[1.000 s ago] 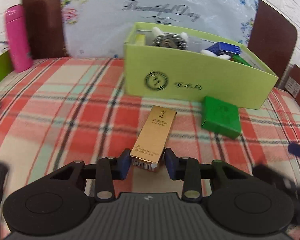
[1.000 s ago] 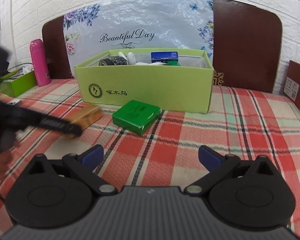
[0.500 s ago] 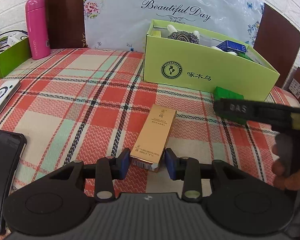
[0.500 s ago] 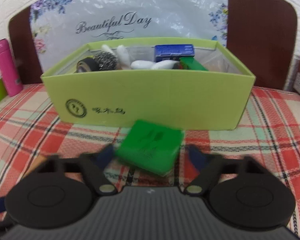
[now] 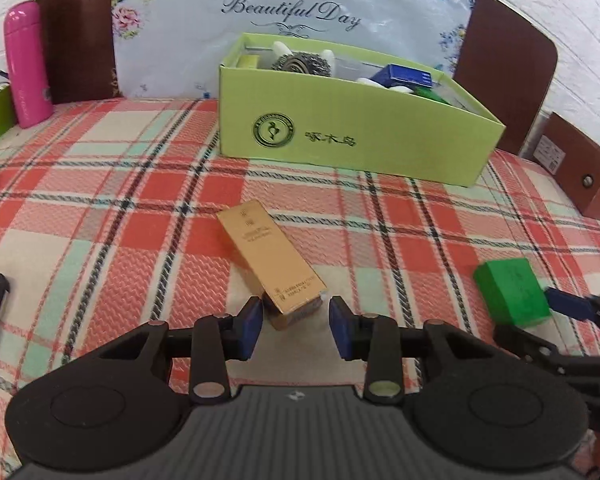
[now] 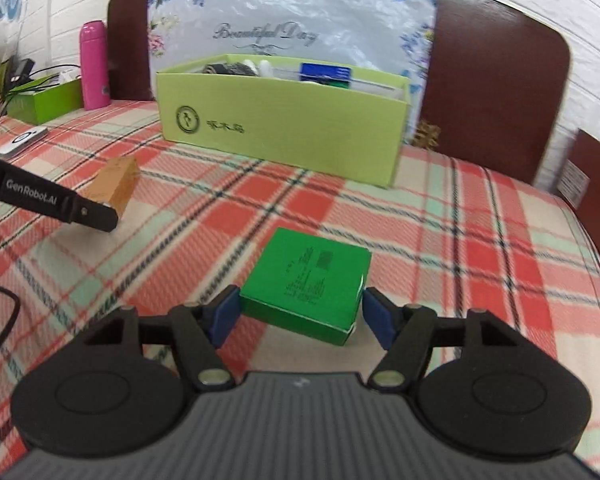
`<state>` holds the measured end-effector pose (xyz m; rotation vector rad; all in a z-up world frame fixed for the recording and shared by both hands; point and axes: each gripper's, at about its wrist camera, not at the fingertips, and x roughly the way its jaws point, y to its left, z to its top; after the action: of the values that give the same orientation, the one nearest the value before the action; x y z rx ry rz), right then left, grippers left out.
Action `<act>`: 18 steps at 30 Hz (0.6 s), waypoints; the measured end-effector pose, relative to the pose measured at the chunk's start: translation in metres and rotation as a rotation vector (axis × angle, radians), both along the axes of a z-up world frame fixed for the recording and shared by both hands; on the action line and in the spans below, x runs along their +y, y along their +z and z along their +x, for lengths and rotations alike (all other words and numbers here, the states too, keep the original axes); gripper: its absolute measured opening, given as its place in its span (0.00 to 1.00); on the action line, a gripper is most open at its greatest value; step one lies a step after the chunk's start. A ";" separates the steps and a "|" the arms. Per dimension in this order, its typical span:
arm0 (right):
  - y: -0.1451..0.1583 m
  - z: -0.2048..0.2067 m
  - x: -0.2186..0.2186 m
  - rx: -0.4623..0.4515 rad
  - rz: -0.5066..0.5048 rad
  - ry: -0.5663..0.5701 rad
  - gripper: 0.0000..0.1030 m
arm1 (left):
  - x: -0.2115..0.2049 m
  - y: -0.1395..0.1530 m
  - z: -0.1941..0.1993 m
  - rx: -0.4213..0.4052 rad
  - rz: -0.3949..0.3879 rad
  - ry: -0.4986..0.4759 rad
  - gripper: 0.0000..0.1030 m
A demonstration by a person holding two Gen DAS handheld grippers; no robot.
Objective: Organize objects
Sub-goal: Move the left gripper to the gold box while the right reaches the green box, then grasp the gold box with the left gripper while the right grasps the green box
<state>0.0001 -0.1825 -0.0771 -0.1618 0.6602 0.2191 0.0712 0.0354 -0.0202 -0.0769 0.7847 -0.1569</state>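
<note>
grippers first: left gripper [image 5: 294, 320] has its tongs easing apart around the near end of the gold carton [image 5: 268, 256]. half a second ago the pads pinched that end; now one pad is just at the carton and the other shows a gap, so i read it as let go. the carton lies flat on the plaid tablecloth [image 5: 140, 220], in front of the lime storage box [image 5: 360, 140] and apart from it. its far end has swung from pointing at the lime storage box's right half to pointing at its left corner. right gripper [image 6: 300, 312] is clamped across the green box [image 6: 308, 276], both pads against its sides, though the tongs are widening a little, so the grip may be loosening. a second ago those tongs were wide apart and empty, with the green box lying almost against the front wall of the lime storage box. now the green box is well in front of that wall and to the right of the gold carton, so it was pulled back toward the person. whether it rests on the cloth or is lifted i cannot tell. judgement: neither item is stored yet, and both need a firm grip and a lift over the front wall of the lime storage box, which already holds a steel scourer, a blue packet and white pieces. pink bottle [image 5: 24, 64] stands far left of the lime storage box, untouched.
</note>
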 end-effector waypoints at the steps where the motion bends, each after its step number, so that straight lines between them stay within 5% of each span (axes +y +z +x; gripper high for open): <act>1: 0.001 -0.002 -0.001 0.001 0.006 -0.016 0.72 | 0.001 0.001 0.002 0.004 0.003 0.016 0.46; 6: 0.006 0.005 0.000 0.005 0.064 -0.051 0.83 | 0.010 0.003 0.014 0.038 -0.082 0.109 0.64; 12: 0.003 0.011 0.015 0.037 0.048 -0.090 0.83 | 0.004 0.006 0.030 0.067 -0.066 0.136 0.66; 18: -0.002 0.012 0.010 0.072 0.066 -0.120 0.83 | 0.014 0.009 0.028 0.049 -0.223 0.194 0.75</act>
<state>0.0120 -0.1729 -0.0789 -0.0513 0.7310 0.1319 0.0991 0.0494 -0.0115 -0.3676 0.8017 -0.0580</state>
